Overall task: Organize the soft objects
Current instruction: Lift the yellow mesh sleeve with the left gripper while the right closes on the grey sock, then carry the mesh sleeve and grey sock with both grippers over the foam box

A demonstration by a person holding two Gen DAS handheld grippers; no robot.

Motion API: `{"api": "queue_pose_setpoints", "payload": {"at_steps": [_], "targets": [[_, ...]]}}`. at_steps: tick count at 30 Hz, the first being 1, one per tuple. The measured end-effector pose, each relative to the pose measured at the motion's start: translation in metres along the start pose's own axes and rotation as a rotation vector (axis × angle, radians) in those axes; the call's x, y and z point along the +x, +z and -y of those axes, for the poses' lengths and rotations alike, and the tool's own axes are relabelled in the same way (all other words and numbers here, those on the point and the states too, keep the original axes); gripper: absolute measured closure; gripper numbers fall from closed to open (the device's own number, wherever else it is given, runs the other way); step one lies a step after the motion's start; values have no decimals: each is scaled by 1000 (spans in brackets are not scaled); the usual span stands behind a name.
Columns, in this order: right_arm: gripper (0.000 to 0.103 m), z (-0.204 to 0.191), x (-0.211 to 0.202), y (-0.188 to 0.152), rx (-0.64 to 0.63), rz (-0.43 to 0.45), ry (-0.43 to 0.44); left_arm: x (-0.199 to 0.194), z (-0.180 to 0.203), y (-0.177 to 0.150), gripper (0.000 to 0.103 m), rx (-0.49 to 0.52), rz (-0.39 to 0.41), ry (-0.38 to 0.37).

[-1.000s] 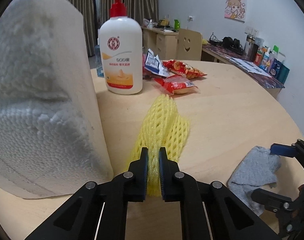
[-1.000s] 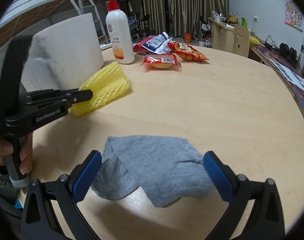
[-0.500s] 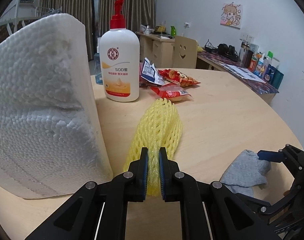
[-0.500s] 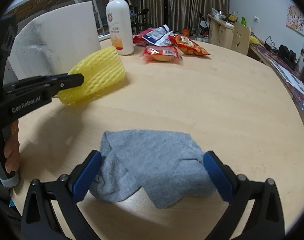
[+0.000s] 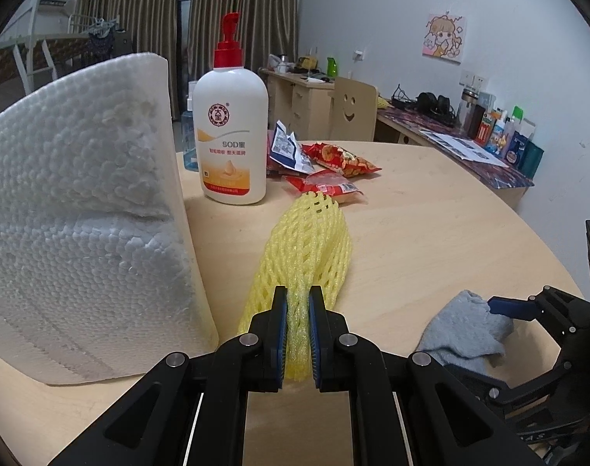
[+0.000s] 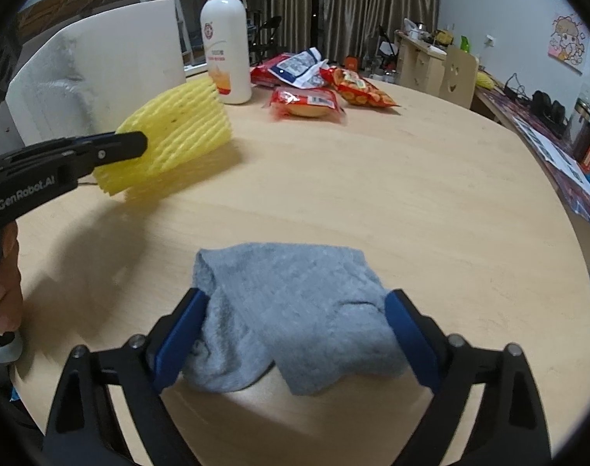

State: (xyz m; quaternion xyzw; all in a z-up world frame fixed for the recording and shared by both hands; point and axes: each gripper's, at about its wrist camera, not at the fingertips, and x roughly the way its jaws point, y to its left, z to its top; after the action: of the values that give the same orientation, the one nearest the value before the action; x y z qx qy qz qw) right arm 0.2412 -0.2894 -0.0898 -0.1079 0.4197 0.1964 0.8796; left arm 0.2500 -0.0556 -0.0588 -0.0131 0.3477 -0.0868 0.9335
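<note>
Spreading across both views, a round counter (image 6: 372, 178) of pale, smooth wood is seen in a room with grey-white walls, brown curtains and a cluttered side desk (image 5: 462, 143) along the far wall. Nearest the right camera, a grey knitted sock (image 6: 295, 310) is laid crumpled and flat on the counter, its long axis running across the view between the blue pads of the right claw (image 6: 295, 334); the jaws are closing, with the pads at the cloth's two edges. Left of the sock and farther back, a yellow foam net sleeve (image 5: 306, 256), soft and lattice-textured, is clamped at its near end by the left claw (image 5: 298, 334) and held above the counter, its long axis pointing away toward the snacks. Beside the sleeve, an embossed white paper towel roll (image 5: 81, 213) is stood upright. Beyond it a white pump bottle (image 5: 233, 139) with a red cap is seen, then red snack packets (image 5: 334, 171).
</note>
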Motion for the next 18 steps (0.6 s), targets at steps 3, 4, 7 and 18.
{"api": "queue_pose_setpoints", "payload": {"at_steps": [3, 4, 7, 18], "targets": [[24, 0, -4, -1, 6, 6, -11, -3, 0, 0, 92, 3, 8, -4], [29, 0, -5, -1, 7, 7, -12, -4, 0, 0, 92, 3, 10, -7], [45, 0, -8, -1, 14, 12, -7, -7, 1, 0, 92, 6, 19, -11], [72, 1, -13, -8, 62, 48, -9, -21, 1, 0, 92, -11, 56, -70]]}}
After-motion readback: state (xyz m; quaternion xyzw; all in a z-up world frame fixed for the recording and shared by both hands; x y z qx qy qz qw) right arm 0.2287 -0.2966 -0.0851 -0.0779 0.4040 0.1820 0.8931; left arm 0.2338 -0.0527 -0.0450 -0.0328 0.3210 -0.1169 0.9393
